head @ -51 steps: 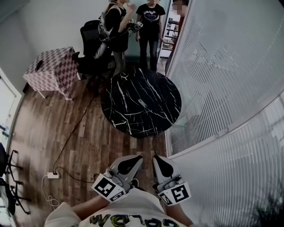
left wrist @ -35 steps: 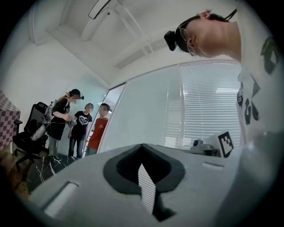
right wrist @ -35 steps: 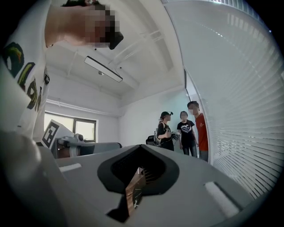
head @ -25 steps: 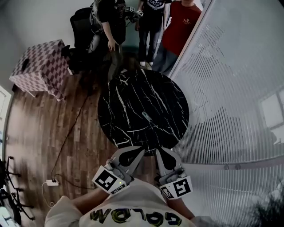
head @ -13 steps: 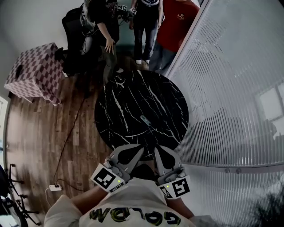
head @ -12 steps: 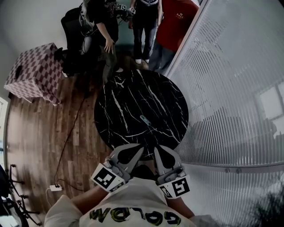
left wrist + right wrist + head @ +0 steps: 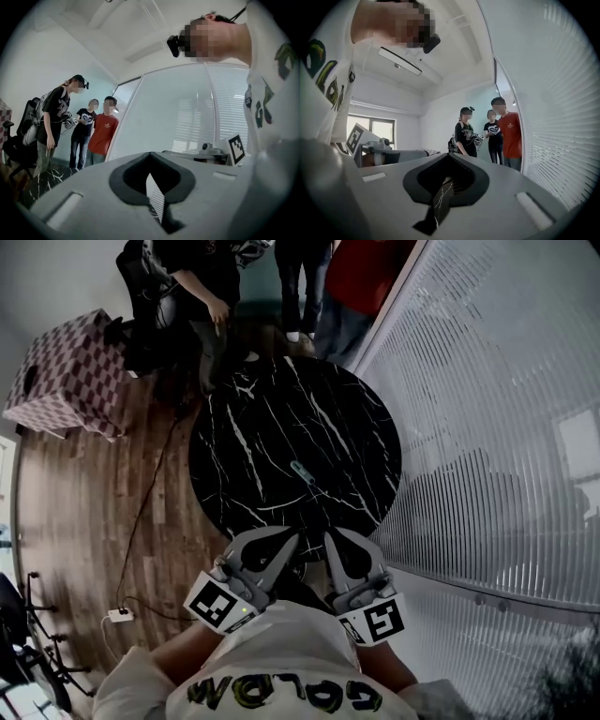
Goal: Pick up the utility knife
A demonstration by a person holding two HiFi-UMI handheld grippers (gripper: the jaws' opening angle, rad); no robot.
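Observation:
The utility knife [image 7: 302, 472], small and grey-green, lies near the middle of the round black marble table [image 7: 248, 423]. Both grippers are held side by side over the table's near edge, pointing level towards the knife and well short of it. My left gripper [image 7: 289, 538] has its jaws together with nothing between them; in its own view the left gripper [image 7: 157, 199] shows only a thin slit. My right gripper [image 7: 331, 537] is shut and empty too, and the right gripper [image 7: 439, 201] shows marble through its narrow slit. The knife appears in neither gripper view.
Three people [image 7: 202, 292] stand at the table's far side, also seen as people [image 7: 487, 133]. A checkered box [image 7: 66, 367] stands at the far left. A glass wall with blinds [image 7: 487, 409] runs along the right. A cable and power strip [image 7: 119, 615] lie on the wooden floor.
Both grippers have come forward from above the floor to the table's near edge. The table and knife now sit closer in the head view, and the people have slid towards the top.

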